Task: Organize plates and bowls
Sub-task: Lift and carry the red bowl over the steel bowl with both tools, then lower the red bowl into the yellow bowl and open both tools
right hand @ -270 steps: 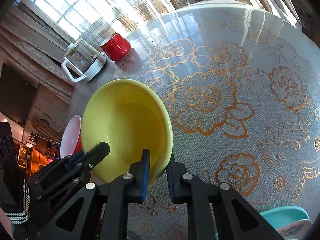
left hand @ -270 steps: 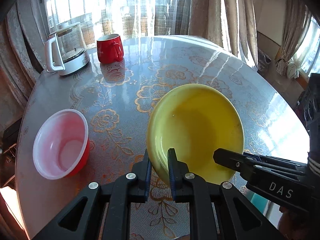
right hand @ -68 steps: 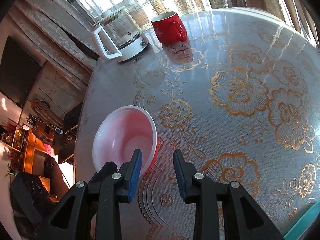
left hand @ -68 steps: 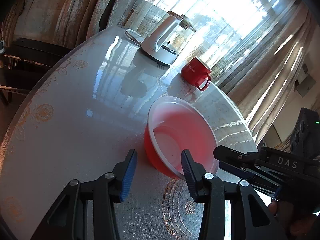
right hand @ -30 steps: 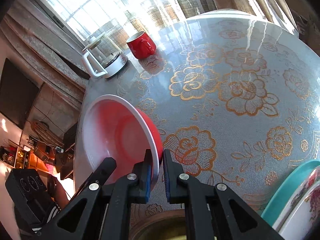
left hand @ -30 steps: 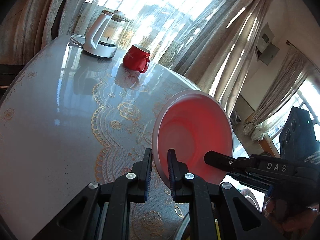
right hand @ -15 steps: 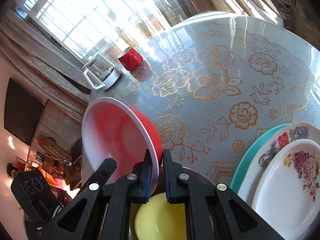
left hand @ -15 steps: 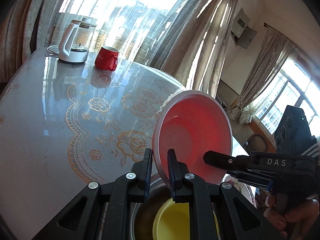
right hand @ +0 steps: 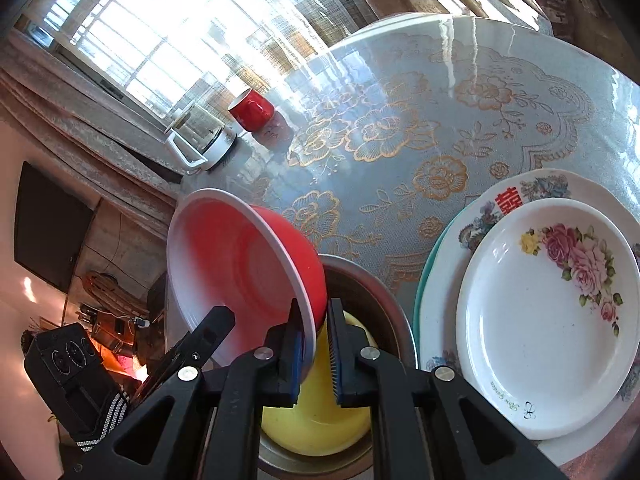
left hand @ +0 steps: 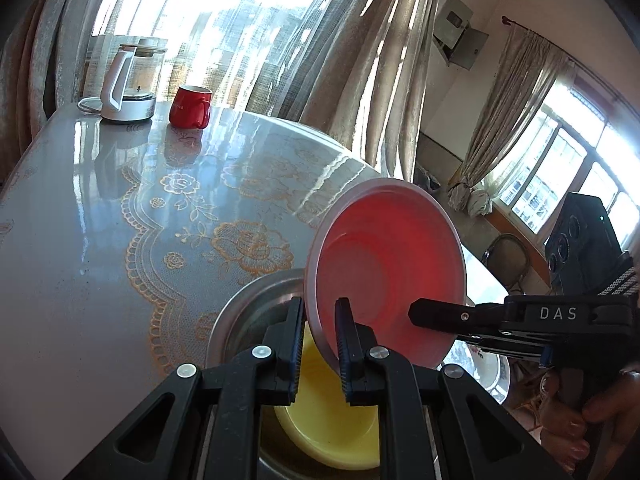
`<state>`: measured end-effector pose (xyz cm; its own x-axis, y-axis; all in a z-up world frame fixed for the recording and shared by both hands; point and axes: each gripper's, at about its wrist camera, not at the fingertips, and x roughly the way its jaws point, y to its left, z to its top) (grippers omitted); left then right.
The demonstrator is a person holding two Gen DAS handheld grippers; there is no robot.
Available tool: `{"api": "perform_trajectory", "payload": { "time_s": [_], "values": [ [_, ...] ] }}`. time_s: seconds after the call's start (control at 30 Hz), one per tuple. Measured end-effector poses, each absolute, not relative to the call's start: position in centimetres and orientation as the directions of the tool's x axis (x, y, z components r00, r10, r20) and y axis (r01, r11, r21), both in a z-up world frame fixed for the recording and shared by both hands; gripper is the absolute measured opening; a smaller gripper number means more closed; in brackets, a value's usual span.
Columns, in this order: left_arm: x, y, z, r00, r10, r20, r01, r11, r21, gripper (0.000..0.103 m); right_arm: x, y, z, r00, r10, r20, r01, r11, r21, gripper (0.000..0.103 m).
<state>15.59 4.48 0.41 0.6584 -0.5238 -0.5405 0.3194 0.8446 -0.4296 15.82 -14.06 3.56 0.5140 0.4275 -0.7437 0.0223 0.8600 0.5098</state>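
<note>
A red bowl (left hand: 384,264) (right hand: 240,268) with a pale rim hangs tilted in the air above a yellow bowl (left hand: 336,428) (right hand: 316,412), which sits inside a steel basin (left hand: 240,312) (right hand: 384,300). My left gripper (left hand: 318,340) is shut on the red bowl's near rim. My right gripper (right hand: 314,340) is shut on the opposite rim; in the left wrist view it (left hand: 416,314) reaches in from the right, held by a hand (left hand: 580,432). A stack of floral plates (right hand: 540,312) lies to the right of the basin.
A red mug (left hand: 190,106) (right hand: 252,110) and a glass kettle (left hand: 128,80) (right hand: 200,136) stand at the far edge of the round table (left hand: 80,240) (right hand: 440,100), which has a gold-flowered cloth. Curtains and windows lie behind.
Both grippers have carried the red bowl across the table until it hangs over the steel basin and yellow bowl. The plate stack has come fully into the right wrist view.
</note>
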Motion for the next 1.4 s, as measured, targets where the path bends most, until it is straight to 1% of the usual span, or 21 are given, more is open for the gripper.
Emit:
{"api": "perform_trajectory", "payload": {
  "time_s": [0.1, 0.47, 0.77, 0.9, 1.13, 1.3, 1.4],
  "values": [
    [15.2, 4.3, 0.1, 0.653, -0.513, -0.557, 0.321, 0.854, -0.409, 0.015, 14.9, -14.1, 3.1, 0.502, 0.435, -0.748, 0.020, 0.858, 0.513, 0.013],
    [14.6, 3.8, 0.1, 0.644, -0.514, -0.566, 0.342, 0.856, -0.388, 0.015, 13.4, -14.0, 1.9, 0.471, 0.434, -0.768, 0.030, 0.862, 0.505, 0.014],
    [15.3, 4.0, -0.3, 0.594, -0.546, -0.590, 0.361, 0.837, -0.412, 0.015, 12.5, -14.1, 1.4, 0.432, 0.445, -0.784, 0.027, 0.863, 0.505, 0.015],
    [15.2, 3.5, -0.6, 0.579, -0.537, -0.614, 0.374, 0.844, -0.385, 0.015, 12.3, -14.2, 1.1, 0.421, 0.447, -0.789, 0.030, 0.863, 0.505, 0.015],
    [15.4, 3.0, -1.5, 0.545, -0.503, -0.670, 0.377, 0.861, -0.341, 0.015, 12.0, -14.8, 1.1, 0.418, 0.455, -0.787, 0.039, 0.856, 0.515, 0.021],
    [15.4, 3.9, -1.3, 0.548, -0.519, -0.656, 0.374, 0.854, -0.362, 0.016, 12.0, -15.2, 1.2, 0.424, 0.455, -0.783, 0.042, 0.854, 0.519, 0.022],
    [15.6, 4.7, -1.1, 0.550, -0.532, -0.644, 0.363, 0.847, -0.389, 0.016, 12.1, -15.3, 1.4, 0.428, 0.453, -0.782, 0.041, 0.854, 0.518, 0.026]
  ]
}}
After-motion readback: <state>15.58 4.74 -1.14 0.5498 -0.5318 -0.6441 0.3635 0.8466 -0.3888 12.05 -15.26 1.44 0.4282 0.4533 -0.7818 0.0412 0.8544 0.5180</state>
